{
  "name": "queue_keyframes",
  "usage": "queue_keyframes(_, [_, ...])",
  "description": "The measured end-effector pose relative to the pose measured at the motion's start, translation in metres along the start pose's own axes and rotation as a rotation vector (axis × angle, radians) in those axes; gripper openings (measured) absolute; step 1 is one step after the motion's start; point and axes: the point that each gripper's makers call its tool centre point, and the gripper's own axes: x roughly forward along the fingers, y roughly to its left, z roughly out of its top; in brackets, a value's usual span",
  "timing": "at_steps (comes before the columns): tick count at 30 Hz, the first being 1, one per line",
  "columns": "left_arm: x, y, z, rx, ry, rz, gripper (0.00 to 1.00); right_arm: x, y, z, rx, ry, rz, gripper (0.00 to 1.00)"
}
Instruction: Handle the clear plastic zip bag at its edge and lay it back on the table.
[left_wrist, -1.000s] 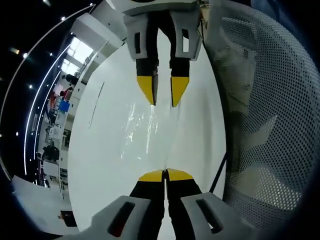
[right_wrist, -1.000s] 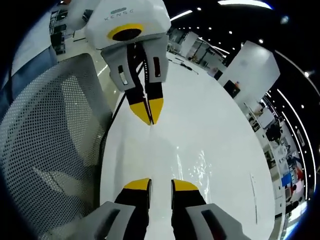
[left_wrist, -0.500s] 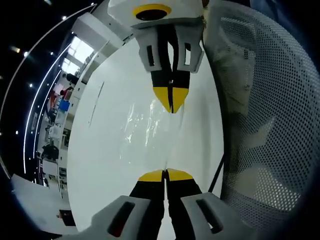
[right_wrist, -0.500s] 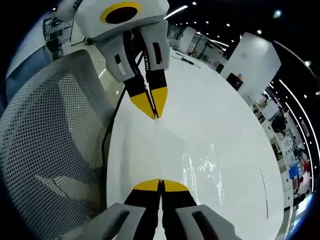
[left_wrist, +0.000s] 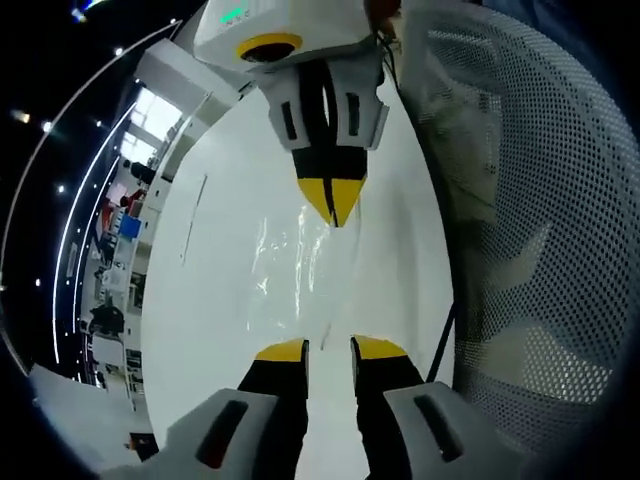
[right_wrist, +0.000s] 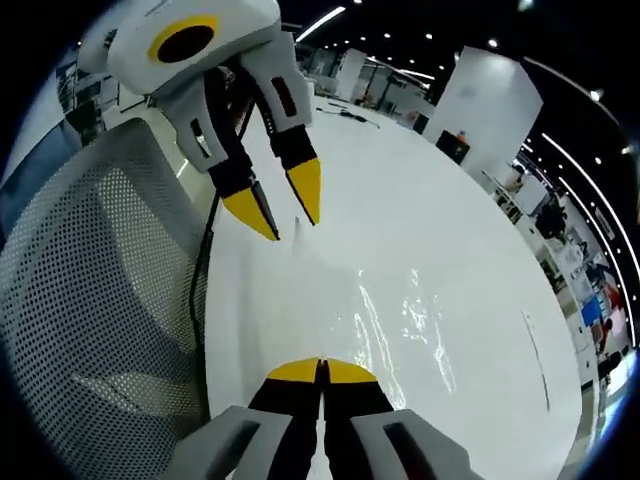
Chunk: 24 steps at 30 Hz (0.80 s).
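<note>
**Zip bag, clear plastic: one edge pinched, set-down pending**

While the right tool (right_wrist: 322, 372) stays off my list of free hands, its jaws pressed together on the bag's near edge, I log the left tool (left_wrist: 329, 348) as spread and holding nothing. Clear plastic zip bag (right_wrist: 385, 310): spread glossy over the white surface (right_wrist: 450, 220), between the two tools. Mesh chair (left_wrist: 520, 230) alongside. Handling advice: I would lower the pinched edge flat, without dragging, before releasing.

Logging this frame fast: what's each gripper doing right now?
Left gripper: open, holding nothing.
Right gripper: shut on the edge of the clear zip bag.
</note>
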Motion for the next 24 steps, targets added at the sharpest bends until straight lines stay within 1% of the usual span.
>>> queue_keyframes(3, [0.000, 0.000, 0.001, -0.012, -0.004, 0.007, 0.17, 0.001, 0.001, -0.002, 0.007, 0.009, 0.002, 0.00])
queue_keyframes(10, [-0.002, 0.002, 0.007, 0.000, -0.016, 0.023, 0.19, -0.002, 0.004, -0.002, 0.009, 0.019, 0.005, 0.00])
queue_keyframes(13, [-0.003, 0.003, 0.015, 0.007, -0.033, 0.027, 0.19, -0.001, 0.002, -0.006, 0.019, 0.038, 0.006, 0.00])
queue_keyframes(20, [0.000, 0.001, 0.026, 0.025, -0.048, 0.013, 0.18, 0.002, -0.008, -0.004, 0.042, 0.033, -0.006, 0.00])
queue_keyframes(24, [0.004, -0.002, 0.035, 0.048, -0.061, 0.002, 0.18, 0.001, -0.012, -0.002, 0.053, 0.025, -0.011, 0.00])
